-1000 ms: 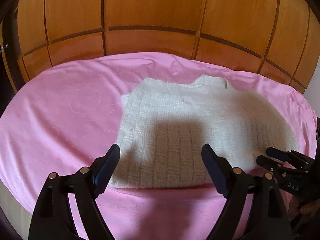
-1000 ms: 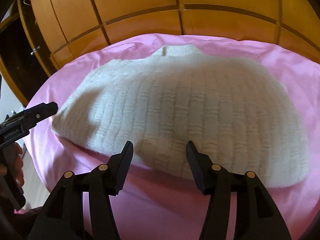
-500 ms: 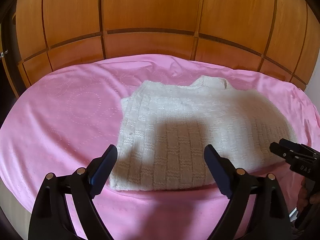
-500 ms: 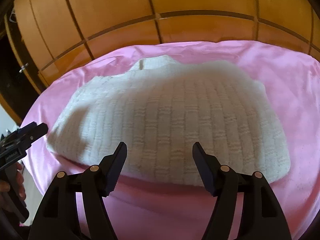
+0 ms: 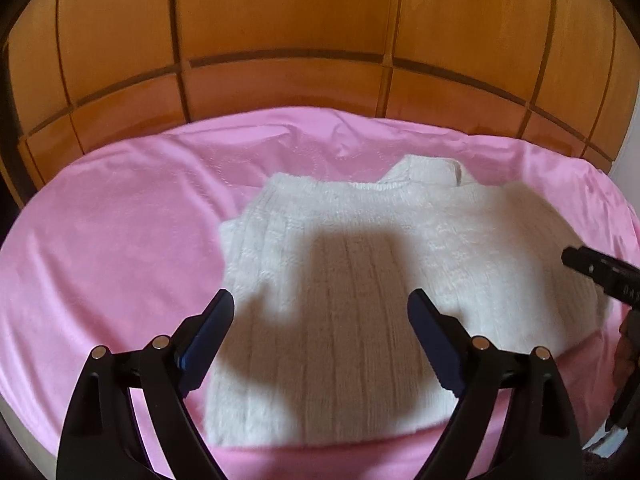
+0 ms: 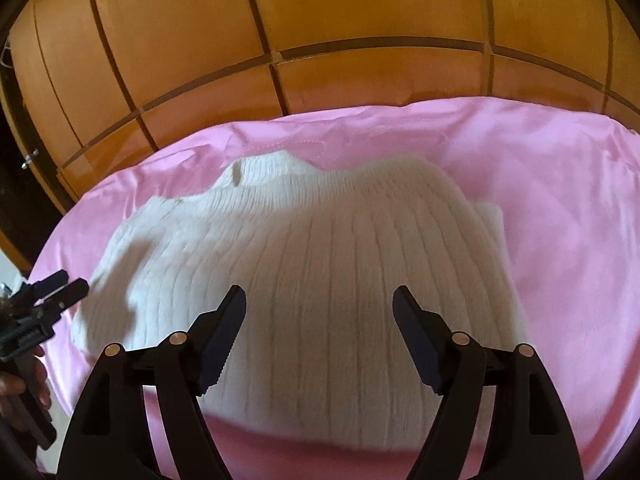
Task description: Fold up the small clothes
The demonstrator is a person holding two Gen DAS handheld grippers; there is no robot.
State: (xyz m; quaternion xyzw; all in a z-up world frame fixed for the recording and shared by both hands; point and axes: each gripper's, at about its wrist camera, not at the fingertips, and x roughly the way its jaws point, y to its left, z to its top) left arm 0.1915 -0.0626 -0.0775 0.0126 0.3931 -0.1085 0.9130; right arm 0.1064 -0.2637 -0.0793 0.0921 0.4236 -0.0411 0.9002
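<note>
now the right gripper [image 6: 319, 312] has just been opening wide, empty like the wide left gripper [image 5: 321, 316], over the white sweater [image 5: 360, 300], apparently released for its next fold.

A bed [image 5: 120, 248] covered by a pink sheet [image 6: 560, 200] carried the things. The sheet was lightly creased toward the far edge, where it met wooden panels [image 5: 280, 20]. One thing lay directly on it: a white knitted sweater [image 5: 340, 300], folded flat, collar toward the panels, hem near the front edge, pink showing on all sides.
</note>
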